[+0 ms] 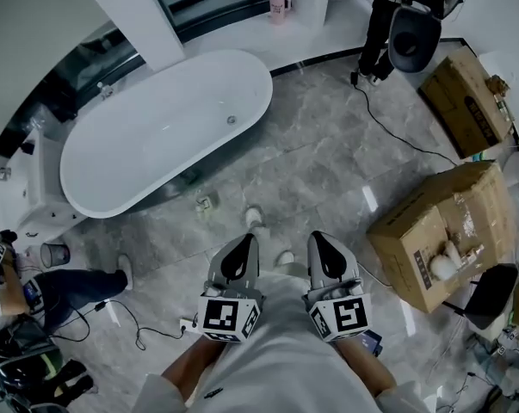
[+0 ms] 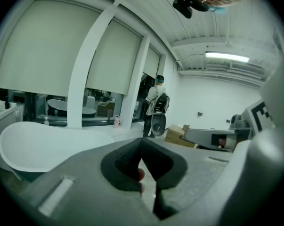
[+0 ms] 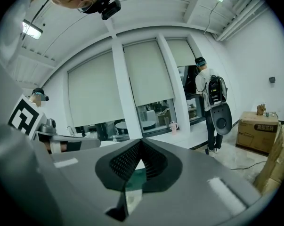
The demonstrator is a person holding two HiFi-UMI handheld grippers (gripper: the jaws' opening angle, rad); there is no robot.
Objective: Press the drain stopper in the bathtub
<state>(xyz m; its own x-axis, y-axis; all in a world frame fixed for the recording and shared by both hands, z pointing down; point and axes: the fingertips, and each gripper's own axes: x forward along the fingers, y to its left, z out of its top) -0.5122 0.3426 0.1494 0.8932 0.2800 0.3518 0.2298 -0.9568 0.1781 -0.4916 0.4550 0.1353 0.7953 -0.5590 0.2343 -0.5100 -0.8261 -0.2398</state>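
At the left of the head view lies the white oval freestanding bathtub [image 1: 113,157], and the small round metal drain stopper [image 1: 231,120] sits in its floor toward the right-hand end; it is too small to tell whether it is up or down. Nothing is touching it. The left gripper [image 1: 240,252] is held low in front of the person's body, well apart from the tub. The left gripper view shows the left gripper [image 2: 142,147] with its 2 jaws closed tip to tip and nothing between them. Just beside it, the right gripper [image 1: 326,249] is in the same state: in the right gripper view the right gripper [image 3: 141,147] has its ribbed pads meeting, with nothing held. By these signs the task has not begun: the approach, the reach over the rim and the press itself all remain. Around the scene, a seated person in dark trousers [image 1: 70,286] and a clear tumbler [image 1: 54,254] occupy the floor at far left, and a small pale object [image 1: 206,202] lies on the grey marble floor between the grippers and the tub. A pink mug [image 1: 279,5] stands on the ledge beyond. A standing person in black [image 1: 381,24], a black cable [image 1: 397,132] and 2 brown cardboard boxes [image 1: 444,231] lie to the right, clear of the path.
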